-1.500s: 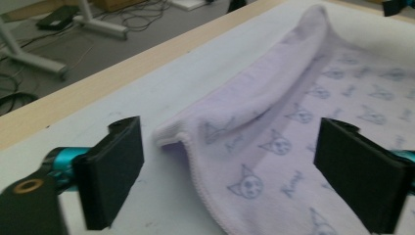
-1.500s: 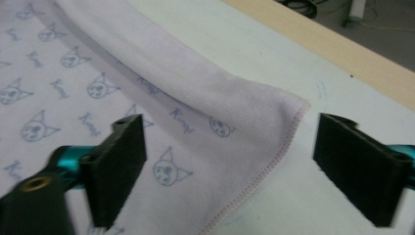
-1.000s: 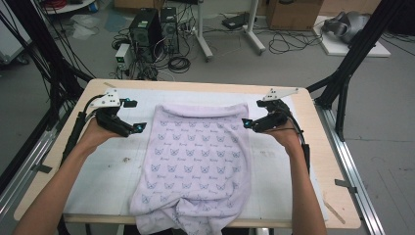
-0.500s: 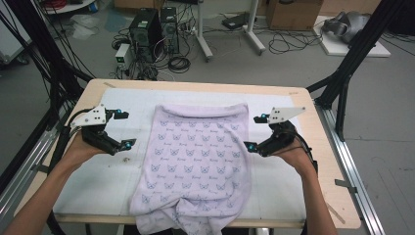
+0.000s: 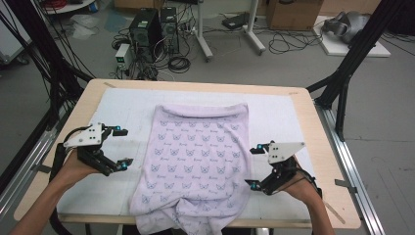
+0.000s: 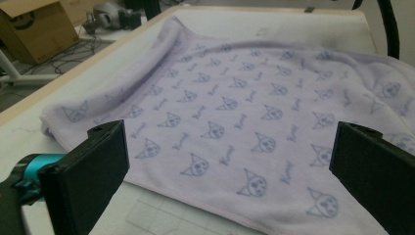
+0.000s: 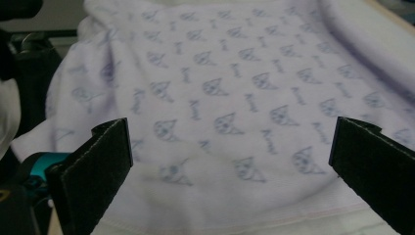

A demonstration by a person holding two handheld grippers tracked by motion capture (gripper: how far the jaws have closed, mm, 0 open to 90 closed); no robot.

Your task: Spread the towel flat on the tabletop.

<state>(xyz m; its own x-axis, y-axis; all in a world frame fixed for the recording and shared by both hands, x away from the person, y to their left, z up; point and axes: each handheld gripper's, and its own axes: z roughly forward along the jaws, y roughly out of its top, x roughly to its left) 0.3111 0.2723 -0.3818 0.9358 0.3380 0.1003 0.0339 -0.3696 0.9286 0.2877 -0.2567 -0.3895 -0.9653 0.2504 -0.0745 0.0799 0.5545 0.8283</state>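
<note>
A lilac garment (image 5: pixel 195 166) is laid flat mid-desk (image 5: pixel 303 105) on a white mat (image 5: pixel 122 105), its near end hung over the desk's near edge. Cat-face prints w/ small script are seen on it; wording too blurred to be read. L gripper (image 5: pixel 121 147) is held spread just beside its left edge, R gripper (image 5: pixel 252 167) spread at its right edge. Nothing is pinched.

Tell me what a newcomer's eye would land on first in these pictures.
First, the pale lilac cloth printed with small cat-face motifs, spread down the middle of the table, its near end hanging over the front edge. Next, the left gripper and right gripper, flanking its two side edges with jaws wide open, holding nothing.
</note>
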